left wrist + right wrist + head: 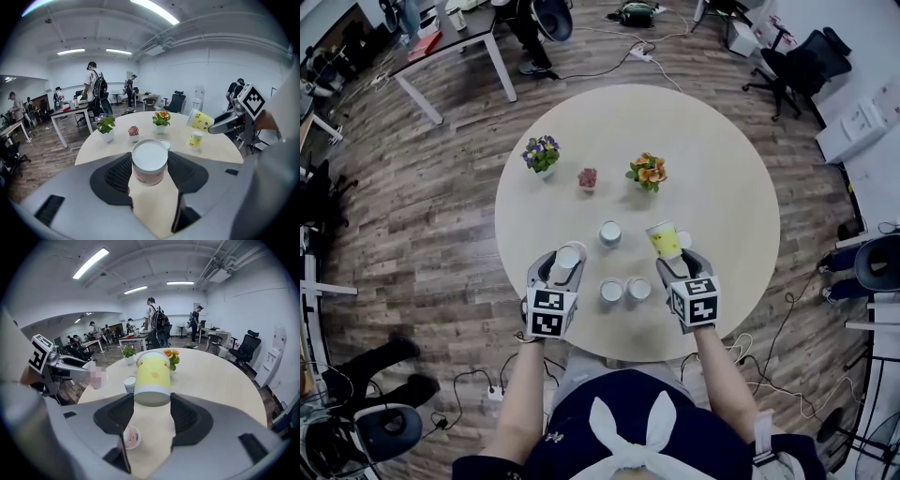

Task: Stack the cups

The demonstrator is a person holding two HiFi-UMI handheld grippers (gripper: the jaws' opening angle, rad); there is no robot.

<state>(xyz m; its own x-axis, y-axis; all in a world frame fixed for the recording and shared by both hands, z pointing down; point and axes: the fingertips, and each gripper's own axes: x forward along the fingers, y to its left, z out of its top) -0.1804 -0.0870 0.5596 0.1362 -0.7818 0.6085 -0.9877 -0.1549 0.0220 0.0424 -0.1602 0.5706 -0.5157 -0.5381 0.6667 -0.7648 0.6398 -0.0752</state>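
On the near side of a round table (741,187), seen from beside the person: two hand-held grippers, level with each other.

1. Left gripper (566,266). Jaws stand wide, with the pads pressed on either side of the pink cup (150,161). The cup is clear of the tabletop, and its white round end faces back along the jaws.
2. Right gripper (673,262). Jaws stand wide and are clamped on the yellow cup (151,376). The cup is tilted and off the table, with its white-banded end nearest the gripper.
3. Cup A (611,291) and cup B (638,289). Both are upright on the table, close side by side, between the two grippers. Cup B shows just below the right gripper's left jaw and has a pink print.
4. Cup C (610,233). It is upright on the table, ahead of both grippers and roughly midway between them.
5. Small cup (195,139). It is yellow and stands on the table just beyond the right gripper, under the raised yellow cup.
6. Purple plant (541,155). It is potted and stands well ahead of the left gripper.
7. Pink plant (588,177). It is small and stands ahead of cup C, between the other two pots.
8. Orange plant (647,172). It is potted and stands ahead of the right gripper.
9. Desk (455,42) and office chair (802,61). Both are on the wood floor past the far edge of the table. Several people stand further back.
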